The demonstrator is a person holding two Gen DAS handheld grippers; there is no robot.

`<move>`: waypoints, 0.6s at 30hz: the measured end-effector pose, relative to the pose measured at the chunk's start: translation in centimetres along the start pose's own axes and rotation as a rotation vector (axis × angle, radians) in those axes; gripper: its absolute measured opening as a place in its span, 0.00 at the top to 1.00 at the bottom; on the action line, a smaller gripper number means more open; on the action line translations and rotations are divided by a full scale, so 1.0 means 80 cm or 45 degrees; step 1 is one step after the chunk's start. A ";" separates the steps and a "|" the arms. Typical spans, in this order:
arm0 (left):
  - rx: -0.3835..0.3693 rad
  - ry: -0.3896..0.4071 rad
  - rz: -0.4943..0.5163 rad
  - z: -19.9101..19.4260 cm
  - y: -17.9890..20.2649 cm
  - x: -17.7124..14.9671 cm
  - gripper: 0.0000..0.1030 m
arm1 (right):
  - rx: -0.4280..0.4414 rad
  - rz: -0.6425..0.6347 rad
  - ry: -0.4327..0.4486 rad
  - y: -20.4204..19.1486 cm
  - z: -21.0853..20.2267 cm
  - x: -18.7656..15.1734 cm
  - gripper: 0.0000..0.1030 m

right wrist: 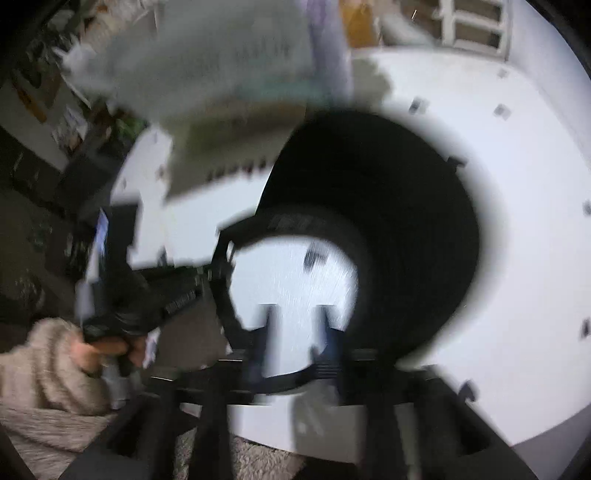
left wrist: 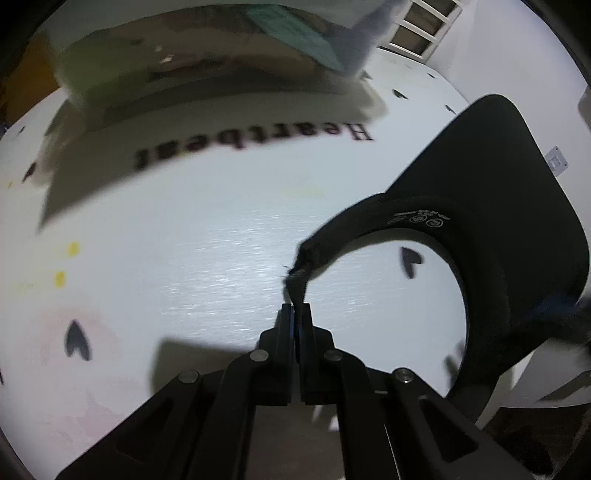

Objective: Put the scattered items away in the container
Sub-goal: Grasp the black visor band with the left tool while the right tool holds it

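Observation:
A black sun visor cap [left wrist: 491,206] hangs over the white table, its brim up to the right. My left gripper [left wrist: 295,308] is shut on the end of the visor's strap, which curls up from the fingertips. In the blurred right wrist view the same visor [right wrist: 388,206] fills the middle, and my right gripper [right wrist: 297,317] is open with the headband loop around its fingers [right wrist: 269,332]. A pale container [left wrist: 122,74] with open top stands at the far side of the table, also shown in the right wrist view [right wrist: 221,85].
The white table [left wrist: 184,240] bears the word "Heartbeat" and small black heart marks. A teal-and-white box [left wrist: 314,33] sits by the container. The left hand in a fuzzy sleeve [right wrist: 48,354] holds the other gripper at the left.

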State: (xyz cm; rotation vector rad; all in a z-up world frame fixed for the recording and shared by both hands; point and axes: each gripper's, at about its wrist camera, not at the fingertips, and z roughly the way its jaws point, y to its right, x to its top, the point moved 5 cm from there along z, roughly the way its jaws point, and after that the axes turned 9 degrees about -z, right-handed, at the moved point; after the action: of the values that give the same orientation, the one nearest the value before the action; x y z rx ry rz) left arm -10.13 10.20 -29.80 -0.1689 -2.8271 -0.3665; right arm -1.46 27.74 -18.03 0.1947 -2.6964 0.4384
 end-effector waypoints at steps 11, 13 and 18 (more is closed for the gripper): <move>0.048 0.014 0.056 -0.011 -0.049 0.001 0.97 | 0.043 0.116 -0.119 0.055 -0.001 0.068 0.17; 0.053 0.012 0.064 -0.012 -0.054 0.002 0.97 | 0.071 0.103 -0.190 0.049 0.024 0.068 0.24; 0.066 0.009 0.062 -0.016 -0.069 0.004 0.97 | 0.135 0.154 -0.348 0.042 0.073 0.051 0.53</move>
State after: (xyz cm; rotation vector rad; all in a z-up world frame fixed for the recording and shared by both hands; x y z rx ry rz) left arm -10.90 4.59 -29.83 -0.2248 -2.8164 -0.2822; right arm -7.95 28.71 -22.42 0.1299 -2.9654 0.6332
